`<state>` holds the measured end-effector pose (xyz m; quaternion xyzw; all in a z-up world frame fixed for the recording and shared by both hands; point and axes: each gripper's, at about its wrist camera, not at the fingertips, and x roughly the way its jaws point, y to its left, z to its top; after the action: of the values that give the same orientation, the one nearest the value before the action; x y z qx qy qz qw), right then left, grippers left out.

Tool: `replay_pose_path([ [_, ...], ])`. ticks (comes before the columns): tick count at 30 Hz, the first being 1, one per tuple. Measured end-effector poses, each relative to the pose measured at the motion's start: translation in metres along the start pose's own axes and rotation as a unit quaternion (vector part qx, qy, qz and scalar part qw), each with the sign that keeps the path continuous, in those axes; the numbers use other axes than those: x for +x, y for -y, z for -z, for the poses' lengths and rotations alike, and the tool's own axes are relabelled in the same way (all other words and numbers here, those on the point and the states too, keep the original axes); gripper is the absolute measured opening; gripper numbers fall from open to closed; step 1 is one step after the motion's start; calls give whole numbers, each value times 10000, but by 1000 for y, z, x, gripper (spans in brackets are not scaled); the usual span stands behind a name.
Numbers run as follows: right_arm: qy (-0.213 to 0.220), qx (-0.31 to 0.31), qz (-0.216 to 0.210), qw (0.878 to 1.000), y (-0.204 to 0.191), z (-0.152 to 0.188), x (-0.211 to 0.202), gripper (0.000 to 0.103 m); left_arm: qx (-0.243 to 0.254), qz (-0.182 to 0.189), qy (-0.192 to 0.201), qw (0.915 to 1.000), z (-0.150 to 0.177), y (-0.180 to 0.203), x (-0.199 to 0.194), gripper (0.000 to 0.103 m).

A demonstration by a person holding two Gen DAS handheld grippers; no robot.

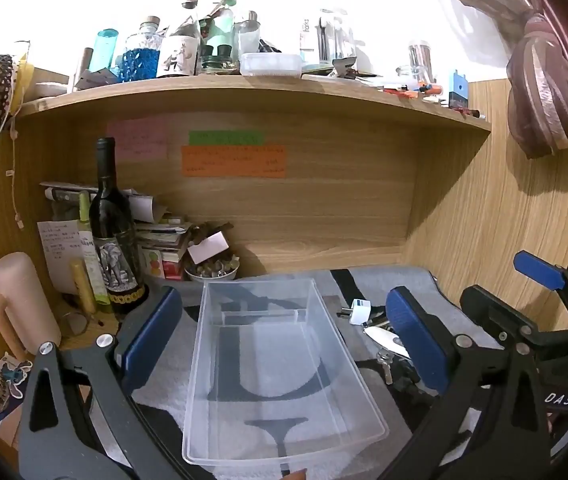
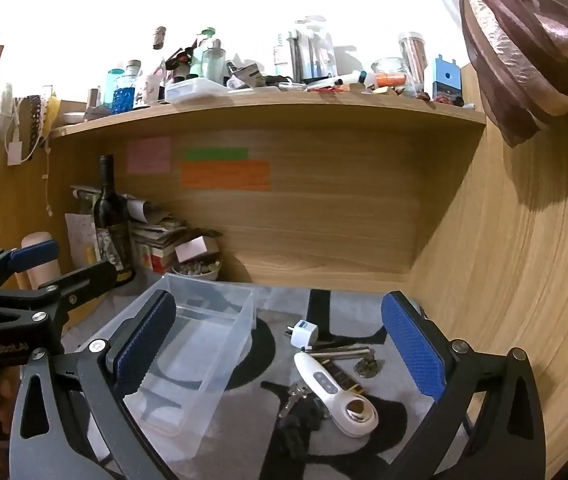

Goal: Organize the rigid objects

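Both grippers' jaws wide apart, empty, over clear bin beside charger, keys (wine bottle behind).

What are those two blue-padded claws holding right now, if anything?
Nothing. The left gripper stands open around the empty clear plastic bin without touching it; the right gripper is open above the white handheld device.

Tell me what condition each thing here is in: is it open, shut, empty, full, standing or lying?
Clear plastic bin: upright, open-topped, empty.
Left gripper: open, holding nothing.
Right gripper: open, holding nothing.
White plug adapter: loose on the mat, unplugged.
White handheld device: lying flat on the mat.
Keys: lying on the mat beside the device.
Dark wine bottle: standing upright.
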<state>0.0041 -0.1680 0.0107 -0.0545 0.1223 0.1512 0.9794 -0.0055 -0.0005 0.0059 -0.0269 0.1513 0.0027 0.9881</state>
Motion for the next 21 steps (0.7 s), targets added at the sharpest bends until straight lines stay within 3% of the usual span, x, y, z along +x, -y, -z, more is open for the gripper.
replay_pose_path([
  [21,56,-37,-53,10000,-2,1,1,103,-3,11,66,10000,1,-4,-1,103],
])
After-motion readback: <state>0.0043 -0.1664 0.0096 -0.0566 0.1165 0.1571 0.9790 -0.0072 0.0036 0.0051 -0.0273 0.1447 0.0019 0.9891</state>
